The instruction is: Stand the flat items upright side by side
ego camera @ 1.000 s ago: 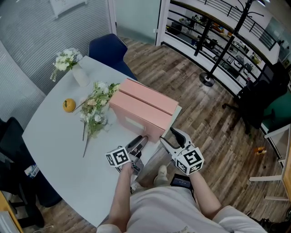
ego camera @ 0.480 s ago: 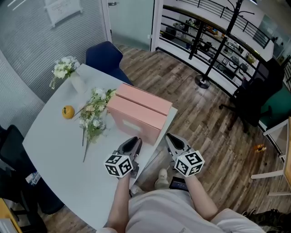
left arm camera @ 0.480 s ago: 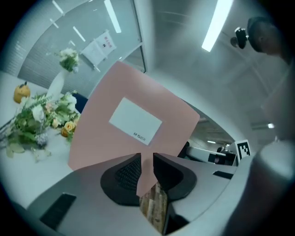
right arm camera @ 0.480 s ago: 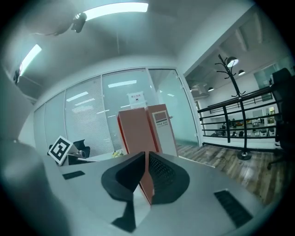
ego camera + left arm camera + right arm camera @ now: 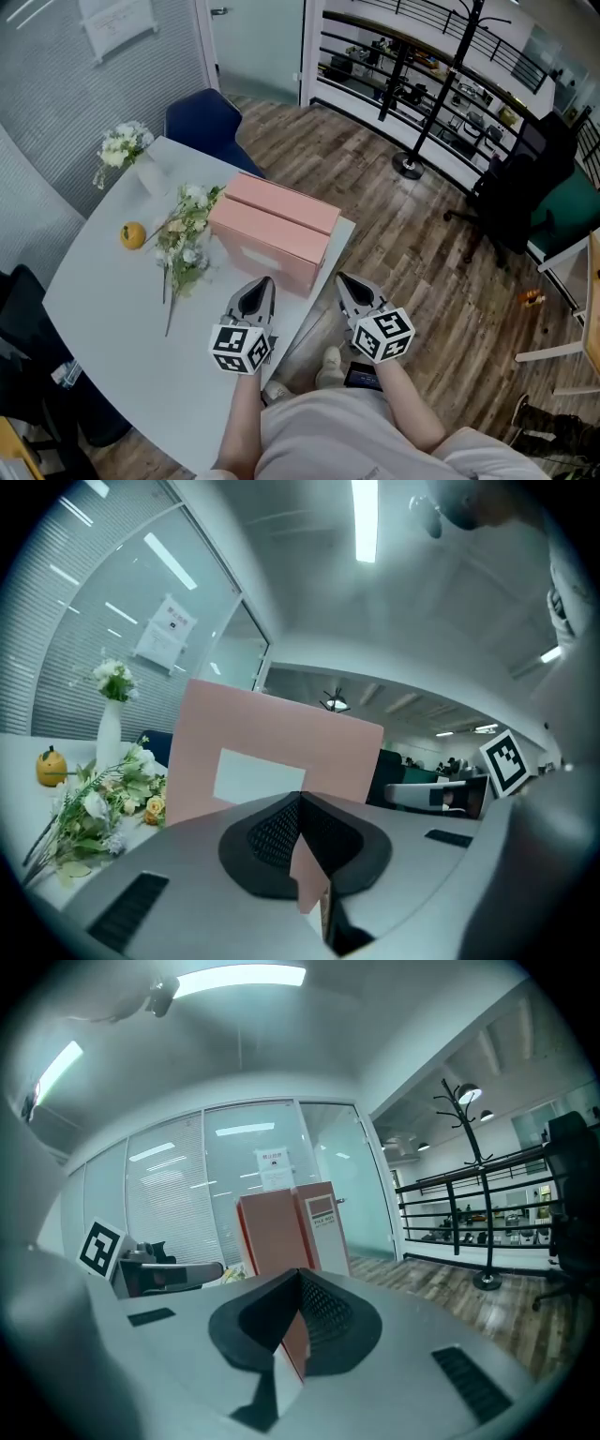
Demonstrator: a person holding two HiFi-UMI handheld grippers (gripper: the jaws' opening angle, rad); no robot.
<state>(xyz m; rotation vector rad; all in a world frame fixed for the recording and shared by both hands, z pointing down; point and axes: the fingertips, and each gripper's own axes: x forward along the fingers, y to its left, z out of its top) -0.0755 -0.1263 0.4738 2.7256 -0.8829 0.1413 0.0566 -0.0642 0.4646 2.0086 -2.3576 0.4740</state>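
Both jaws are shut tight. They have just been closing, and nothing is between them. My left gripper (image 5: 260,285) hangs above the near edge of the table (image 5: 103,309), and its tip points at the two pink file boxes (image 5: 272,230). My right gripper (image 5: 344,281) hangs just off the table's right edge, with the wood floor (image 5: 422,253) under it. It points along the right side of the boxes. Neither gripper touches a box. The boxes stand on edge on the table, side by side and touching, close to the right edge. The near one turns its wide side to me, and that side has a white label on it. From the right gripper view I see the narrow ends of both boxes, and one end has a label too. Left of the boxes, some loose flowers (image 5: 183,239) lie flat on the table, right beside the near box. An orange fruit (image 5: 132,235) sits a bit farther left. A white vase (image 5: 141,169) with white flowers stands at the far side of the table, near a blue chair (image 5: 202,122).
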